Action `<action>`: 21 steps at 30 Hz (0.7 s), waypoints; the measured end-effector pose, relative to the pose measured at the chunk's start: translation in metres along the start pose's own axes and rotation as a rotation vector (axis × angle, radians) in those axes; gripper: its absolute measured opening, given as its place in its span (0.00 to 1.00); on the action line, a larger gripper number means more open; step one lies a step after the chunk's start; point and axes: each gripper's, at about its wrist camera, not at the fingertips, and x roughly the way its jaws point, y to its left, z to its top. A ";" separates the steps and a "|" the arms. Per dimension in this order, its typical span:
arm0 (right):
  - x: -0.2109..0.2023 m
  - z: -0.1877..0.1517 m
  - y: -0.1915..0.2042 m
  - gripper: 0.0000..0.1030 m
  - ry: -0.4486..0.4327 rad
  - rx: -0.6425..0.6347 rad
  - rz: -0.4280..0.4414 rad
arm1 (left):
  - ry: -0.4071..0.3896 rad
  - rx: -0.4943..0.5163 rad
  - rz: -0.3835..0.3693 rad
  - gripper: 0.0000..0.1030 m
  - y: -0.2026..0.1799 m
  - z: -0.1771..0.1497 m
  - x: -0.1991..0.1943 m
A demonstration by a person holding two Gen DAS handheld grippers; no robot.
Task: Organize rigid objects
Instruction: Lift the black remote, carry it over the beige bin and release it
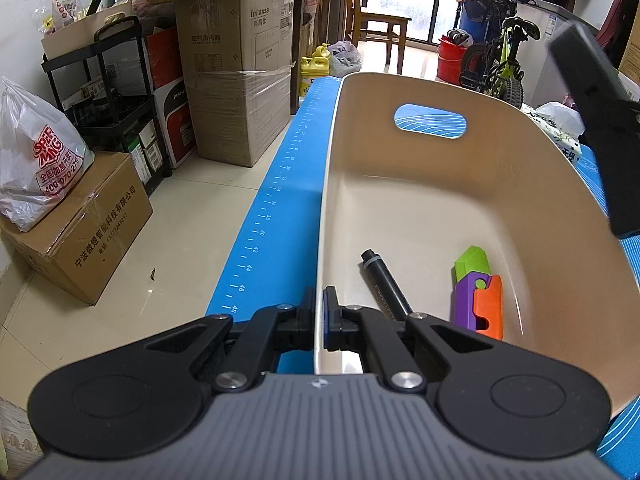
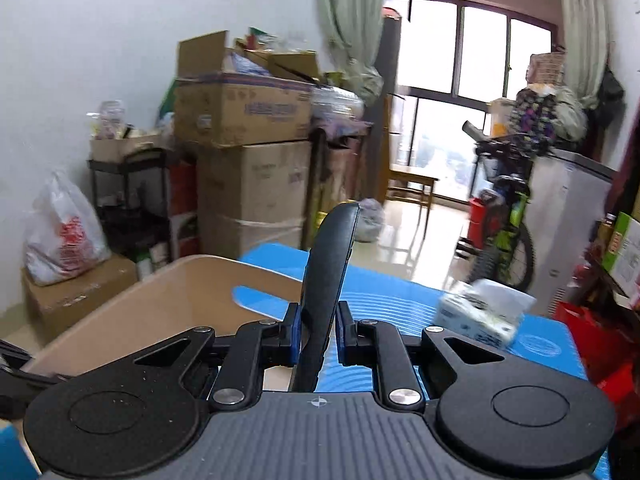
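A beige plastic bin (image 1: pixel 420 208) with a handle slot stands on the blue mat (image 1: pixel 276 208). A black marker (image 1: pixel 384 284) and a purple, green and orange toy (image 1: pixel 478 292) lie on its floor. My left gripper (image 1: pixel 319 320) is shut on the bin's near left rim. My right gripper (image 2: pixel 318 332) is shut on a flat black curved object (image 2: pixel 330 272), held upright above the mat to the right of the bin (image 2: pixel 160 304). A dark bar (image 1: pixel 596 120), apparently part of the right tool, crosses the left wrist view's right edge.
A tissue pack (image 2: pixel 480 312) lies on the mat right of the bin. Stacked cardboard boxes (image 1: pixel 240 72), a black shelf cart (image 1: pixel 108 100) and a plastic bag (image 1: pixel 36 160) line the left wall. A child's bicycle (image 1: pixel 496 60) and a wooden chair (image 1: pixel 380 28) stand farther back.
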 end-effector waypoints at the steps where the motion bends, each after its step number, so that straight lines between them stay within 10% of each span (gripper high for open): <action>1: 0.002 0.002 0.006 0.25 0.006 -0.004 0.019 | 0.000 0.000 0.000 0.04 0.000 0.000 0.000; 21: 0.069 -0.021 0.065 0.25 0.331 -0.046 0.173 | 0.000 0.001 0.001 0.04 0.000 0.000 -0.001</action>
